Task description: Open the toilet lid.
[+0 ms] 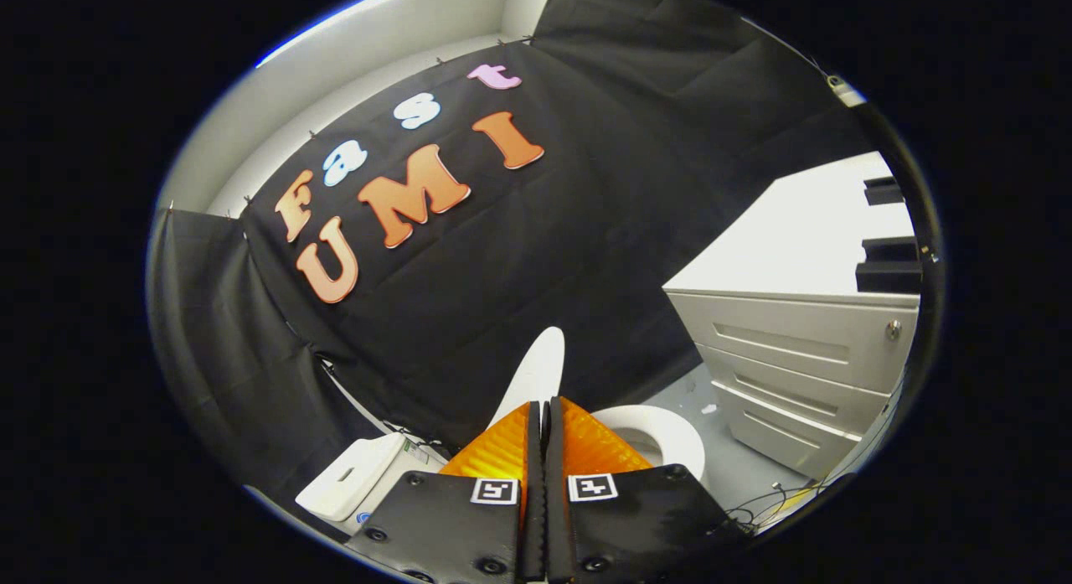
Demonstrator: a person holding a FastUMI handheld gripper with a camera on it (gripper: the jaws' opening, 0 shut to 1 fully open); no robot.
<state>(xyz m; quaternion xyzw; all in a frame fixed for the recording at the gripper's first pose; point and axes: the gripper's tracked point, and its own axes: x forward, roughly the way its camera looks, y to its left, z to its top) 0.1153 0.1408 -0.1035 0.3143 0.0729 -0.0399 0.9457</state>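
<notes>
We see the white oval plastic toilet lid (536, 373) standing raised, edge-on to us, just ahead of the tips of our gripper (545, 412), whose two orange ribbed fingers (496, 452) lie pressed together with only a thin dark seam between them; whether they pinch the lid's edge we cannot tell, since the tips hide the contact. Beside the lid on the right lies the white ring-shaped toilet seat (662, 429), and on the left sits the white rectangular cistern (352, 477). We judge the lid light, stiff and smooth, likely slippery under hard pads, turning on its rear hinge. Its free front rim, far from the hinge, looks the best hold. A pale grey drawer cabinet (796, 349) stands well apart.
</notes>
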